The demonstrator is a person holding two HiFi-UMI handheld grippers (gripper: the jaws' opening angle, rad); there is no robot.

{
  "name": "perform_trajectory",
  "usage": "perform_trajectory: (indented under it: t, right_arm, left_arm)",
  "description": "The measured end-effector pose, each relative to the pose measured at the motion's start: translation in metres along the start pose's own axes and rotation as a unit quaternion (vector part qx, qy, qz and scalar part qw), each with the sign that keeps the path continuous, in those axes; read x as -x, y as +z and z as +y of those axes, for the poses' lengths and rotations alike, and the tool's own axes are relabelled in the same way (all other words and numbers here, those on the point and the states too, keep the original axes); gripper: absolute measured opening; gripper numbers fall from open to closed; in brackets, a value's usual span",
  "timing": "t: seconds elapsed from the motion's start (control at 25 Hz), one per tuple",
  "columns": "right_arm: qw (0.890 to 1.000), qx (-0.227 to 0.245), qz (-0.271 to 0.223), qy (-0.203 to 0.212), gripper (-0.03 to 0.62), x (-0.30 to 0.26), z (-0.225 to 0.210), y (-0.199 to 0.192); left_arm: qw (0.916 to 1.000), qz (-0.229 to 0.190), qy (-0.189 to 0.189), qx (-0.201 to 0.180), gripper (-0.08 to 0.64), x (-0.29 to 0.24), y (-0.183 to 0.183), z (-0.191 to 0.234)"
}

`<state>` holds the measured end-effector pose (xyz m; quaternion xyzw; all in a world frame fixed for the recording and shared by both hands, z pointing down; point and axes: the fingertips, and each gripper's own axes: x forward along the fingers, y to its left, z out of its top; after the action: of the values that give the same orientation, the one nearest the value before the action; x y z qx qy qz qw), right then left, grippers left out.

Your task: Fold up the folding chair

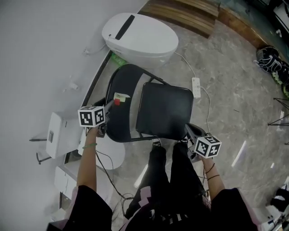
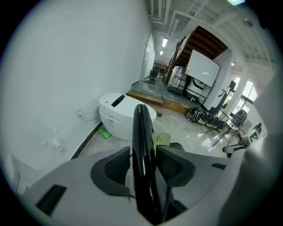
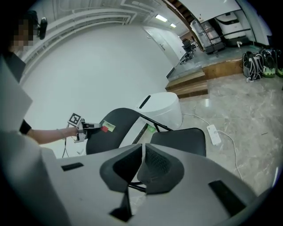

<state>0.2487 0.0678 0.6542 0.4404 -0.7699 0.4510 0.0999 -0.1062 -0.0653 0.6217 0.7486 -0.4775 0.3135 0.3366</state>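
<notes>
1. Right gripper (image 1: pixel 189 129): nearest, jaws clenched on nothing, nose at the near-right corner of the seat (image 1: pixel 171 117). Likely staged to nudge the seat up from its front edge, which needs no grip.
2. Folding chair (image 1: pixel 149 106): fully open, on the floor (image 1: pixel 226 103) along the wall edge, just in front of the toilet (image 1: pixel 140 36).
3. Left gripper (image 1: pixel 109 105): jaws spread wide, straddling the rim of the backrest (image 1: pixel 119 122) beside the paper tag (image 1: pixel 121 96). My guess is it's there to steady the back while the seat swings.
4. View differences:
   - The left gripper view shows the rim between the pads (image 2: pixel 115 165) with a sliver of gap on one side, so it isn't clamped yet. The head view can't resolve that.
   - The right gripper view confirms its jaws meet empty.
   - Only the head view shows both grippers' spots on the chair.
5. Far: wooden steps (image 1: pixel 180 13).
</notes>
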Motion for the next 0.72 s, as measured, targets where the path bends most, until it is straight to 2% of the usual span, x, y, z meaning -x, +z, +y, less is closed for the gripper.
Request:
perform_trajectory:
  t: [0.08, 0.28, 0.32, 0.4, 0.52, 0.6, 0.72]
  right_arm:
    - [1.0, 0.003, 0.011, 0.001, 0.015, -0.015, -0.032, -0.006]
    - [0.999, -0.027, 0.029, 0.015, 0.026, -0.052, -0.105, -0.016]
    - [0.999, -0.031, 0.036, 0.015, 0.047, -0.06, -0.118, -0.02]
    - [0.998, -0.036, 0.057, 0.015, 0.14, -0.077, -0.143, -0.03]
    - [0.995, -0.027, 0.095, 0.0, 0.229, -0.099, -0.182, -0.051]
    - [0.993, -0.023, 0.111, -0.021, 0.262, -0.11, -0.214, -0.069]
    - [0.991, -0.052, 0.121, -0.038, 0.279, -0.125, -0.254, -0.094]
  left_arm:
    - [1.0, 0.002, 0.005, -0.008, 0.183, -0.007, 0.004, -0.001]
    - [0.9986, -0.013, 0.036, -0.038, 0.176, -0.013, 0.021, 0.0]
    - [0.9983, -0.019, 0.038, -0.04, 0.176, -0.015, 0.022, -0.001]
    - [0.9979, -0.024, 0.043, -0.041, 0.176, -0.018, 0.024, -0.001]
    - [0.9969, -0.015, 0.056, -0.053, 0.176, -0.022, 0.024, -0.001]
    - [0.9965, -0.011, 0.059, -0.058, 0.176, -0.025, 0.024, -0.003]
    - [0.9958, -0.009, 0.064, -0.064, 0.176, -0.027, 0.024, -0.003]
